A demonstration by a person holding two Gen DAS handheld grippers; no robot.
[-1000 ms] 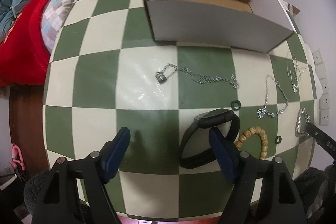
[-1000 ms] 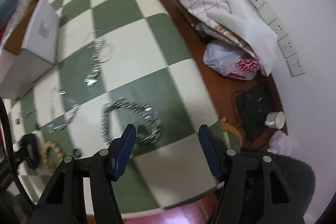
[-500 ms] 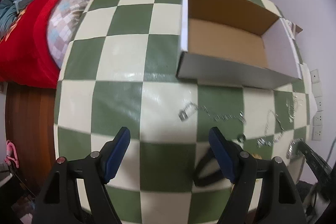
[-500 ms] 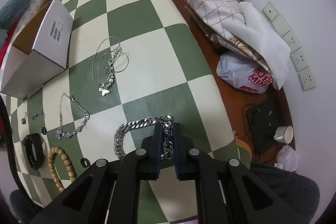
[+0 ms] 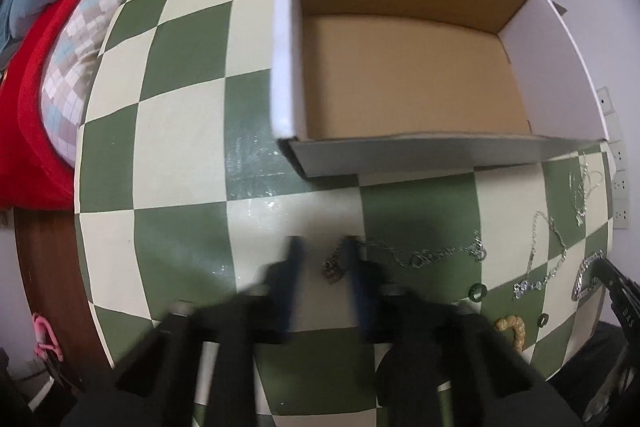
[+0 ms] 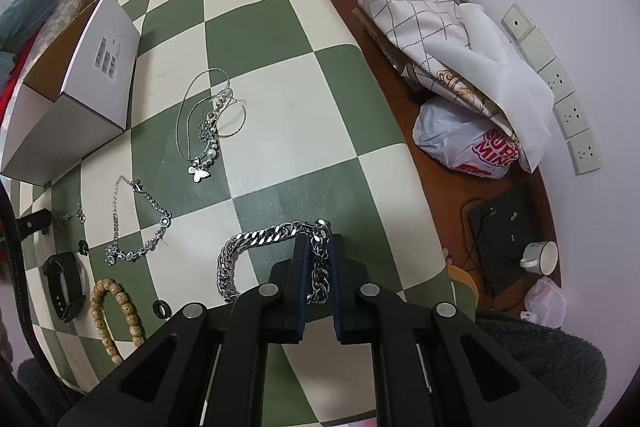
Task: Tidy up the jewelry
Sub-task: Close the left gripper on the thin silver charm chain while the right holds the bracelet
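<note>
An open white cardboard box stands empty on the checked table; it also shows in the right wrist view. My left gripper is blurred, its jaws close on either side of the pendant end of a thin silver chain, with a gap still between them. My right gripper is shut on a thick silver curb chain lying on the table. A butterfly necklace, a crystal bracelet, a wooden bead bracelet, a black band and small dark rings lie to its left.
The table's green and cream checked cloth ends at a rounded edge on the right. Beyond it lie folded fabric, a plastic bag, a black power strip and a cup. A bed stands left.
My left gripper has moved forward toward the box and narrowed from wide open around the thin chain's pendant. My right gripper shut on the thick chain half a second ago and holds it.
</note>
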